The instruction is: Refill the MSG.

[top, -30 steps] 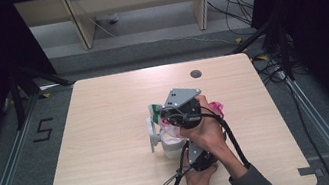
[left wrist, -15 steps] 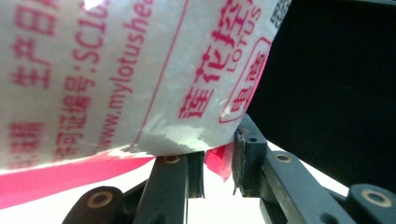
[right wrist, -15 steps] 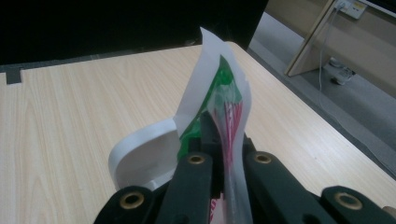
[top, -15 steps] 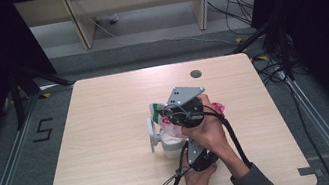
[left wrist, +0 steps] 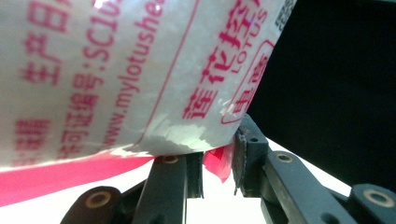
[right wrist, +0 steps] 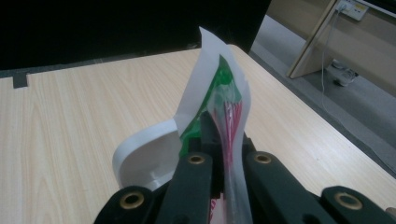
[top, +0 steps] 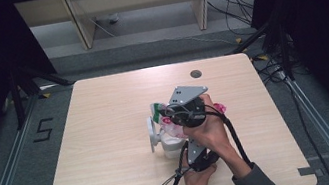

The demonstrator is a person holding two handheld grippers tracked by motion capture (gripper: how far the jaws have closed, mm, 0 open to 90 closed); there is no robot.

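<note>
Inspection of my two grippers and the plastic packet [top: 171,121] stretched between them, near the middle of the table [top: 111,147], a little toward its 4 o'clock side.

Right gripper [right wrist: 227,154]: jaws closed flat on the packet's upper edge. In the right gripper view the film stands up between my pads as a thin sheet, green and red print on it, rising toward 12 o'clock from the fingertips. Grip judged firm.

Left gripper [left wrist: 218,163]: jaws partly closed. In the left gripper view a red corner of the packet sits between the pads, the right pad [left wrist: 243,158] touching the film; whether the left pad bears on it I cannot tell for certain, though I judge the corner pinched. The printed body of the packet spreads away toward 11 o'clock from these fingertips.

A white cup [top: 166,140] stands directly below the packet, its curved rim [right wrist: 140,154] at 9 o'clock of my right fingertips in the right gripper view.

Governing relation: in the high view the right gripper sits at 12 o'clock of the left, so the packet's held span runs along that line, near edge low, far edge high. I judge that any tear or pour must work across that axis, over the cup. The right hand [top: 210,133] is nearer the packet's top.
</note>
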